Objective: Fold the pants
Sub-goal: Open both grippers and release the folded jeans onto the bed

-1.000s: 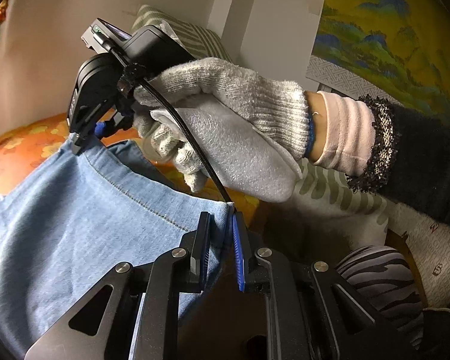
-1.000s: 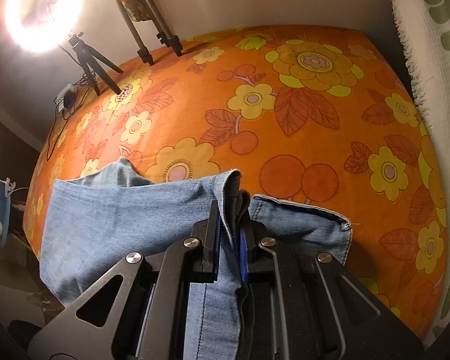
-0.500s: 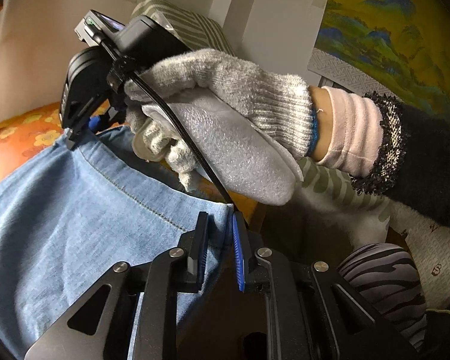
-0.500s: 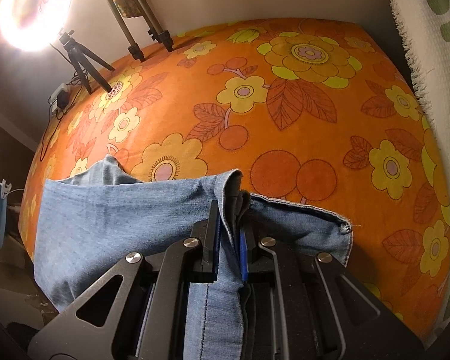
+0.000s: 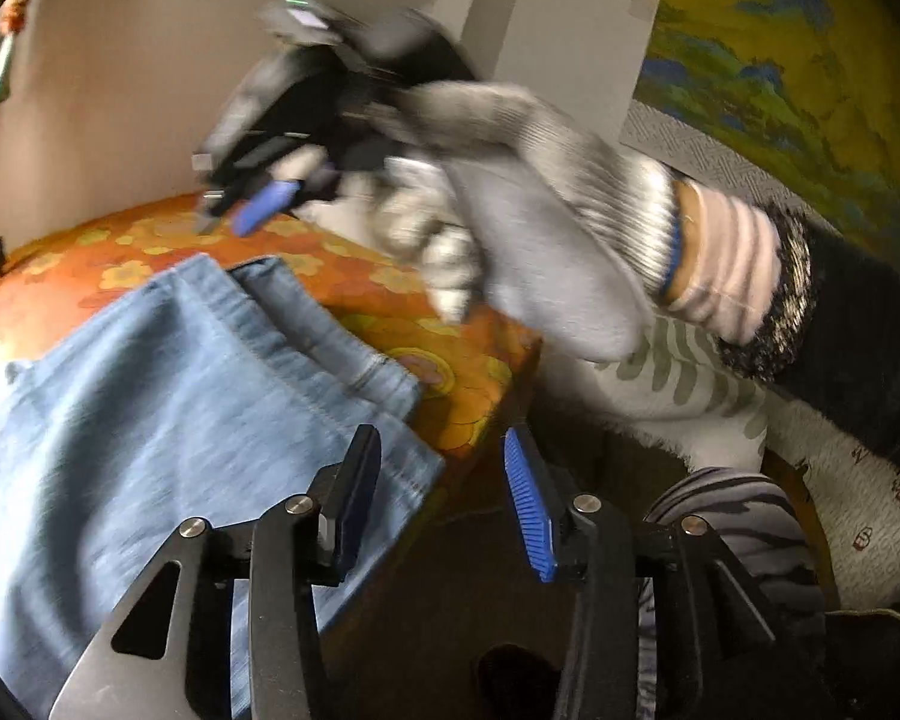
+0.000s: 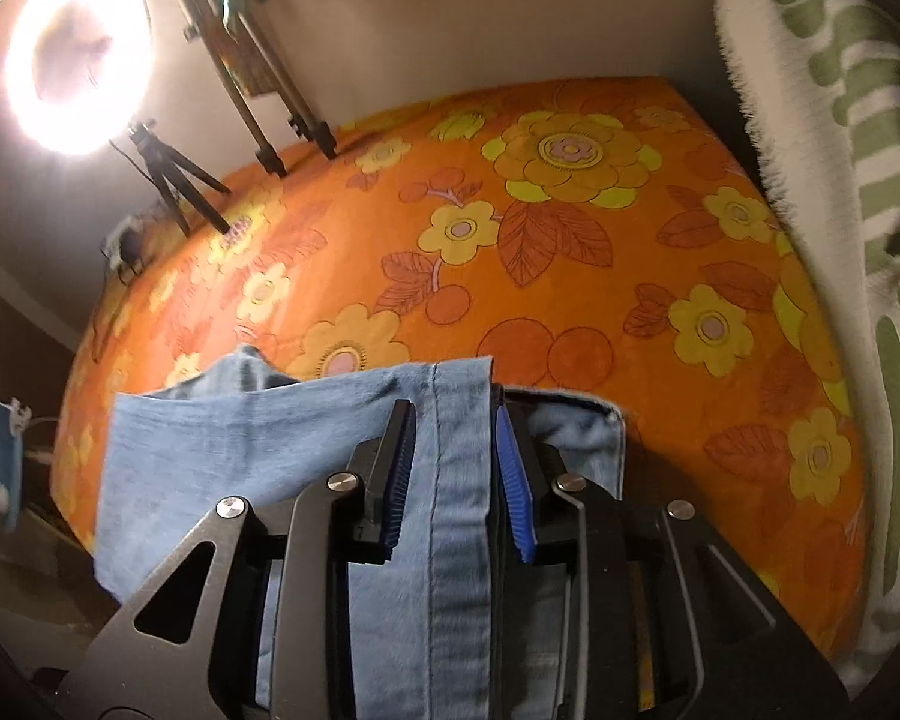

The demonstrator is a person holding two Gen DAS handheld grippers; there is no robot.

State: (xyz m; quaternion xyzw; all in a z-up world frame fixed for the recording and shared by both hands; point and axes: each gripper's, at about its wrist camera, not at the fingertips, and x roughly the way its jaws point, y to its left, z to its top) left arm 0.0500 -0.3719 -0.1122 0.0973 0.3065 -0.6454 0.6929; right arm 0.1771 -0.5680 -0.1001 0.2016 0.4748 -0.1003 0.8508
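Light blue jeans [image 5: 150,420] lie folded on the orange flowered bedspread [image 6: 570,252], near its front corner. My left gripper [image 5: 444,498] hovers over the jeans' near corner. Its jaws are opening and the pads press on nothing; the denim lies just under the left finger. My right gripper [image 6: 456,468] is also opening. The jeans' hem strip [image 6: 459,450] shows between its pads but neither pad presses on it. In the left wrist view the right gripper [image 5: 237,213] is blurred, held by a grey gloved hand [image 5: 510,228] above the jeans' far edge.
A lit ring light [image 6: 78,54] on a small tripod and larger tripod legs [image 6: 270,138] stand at the bed's far side. A white and green blanket [image 6: 840,180] runs along the right. The bed's corner [image 5: 498,396] drops off beside the left gripper.
Both grippers were shut on the jeans' edge; both have opened, let the denim go and lifted away. The denim has dropped flat onto the bedspread.
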